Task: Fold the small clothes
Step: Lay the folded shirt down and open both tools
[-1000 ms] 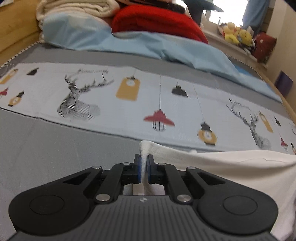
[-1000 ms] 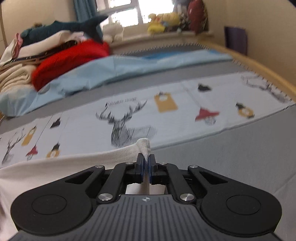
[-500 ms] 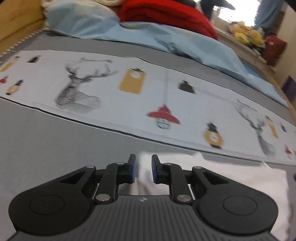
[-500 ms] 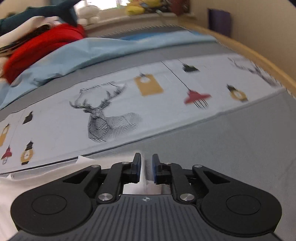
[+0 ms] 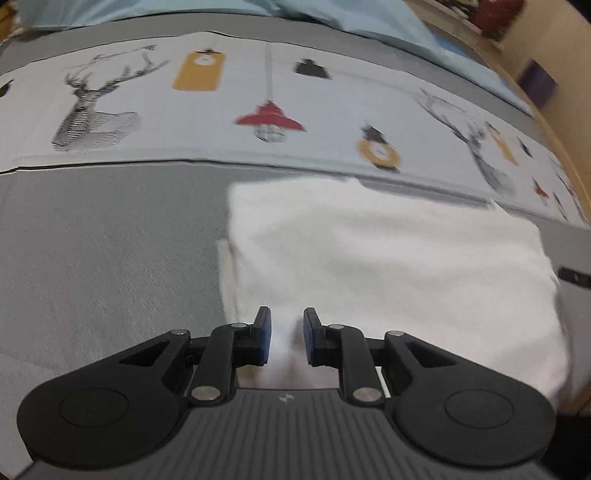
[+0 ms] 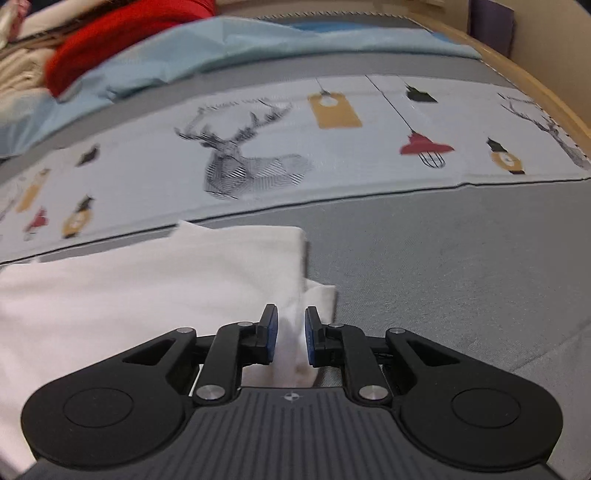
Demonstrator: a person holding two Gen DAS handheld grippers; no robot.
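Observation:
A white garment (image 5: 388, 251) lies folded flat on the grey bed sheet (image 5: 110, 240). In the left wrist view its left edge shows two layers. My left gripper (image 5: 286, 321) points down over the garment's near left part. Its jaws are opening, the blue pads stand apart, and the cloth lies loose below them. In the right wrist view the same garment (image 6: 147, 288) fills the lower left. My right gripper (image 6: 290, 317) hovers at its right edge with jaws opening. A small ridge of white cloth stands between the pads, which do not press on it.
A pale band printed with deer, lamps and tags (image 6: 258, 147) crosses the bed beyond the garment. Further back lie a light blue duvet (image 6: 240, 44) and a red blanket (image 6: 122, 33). A wooden bed rail (image 6: 535, 85) curves along the right. Grey sheet (image 6: 443, 266) stretches right of the garment.
Both grippers were shut on raised corners of the white garment. Both have since tipped downward, lowered and let go, and the garment has dropped flat onto the sheet.

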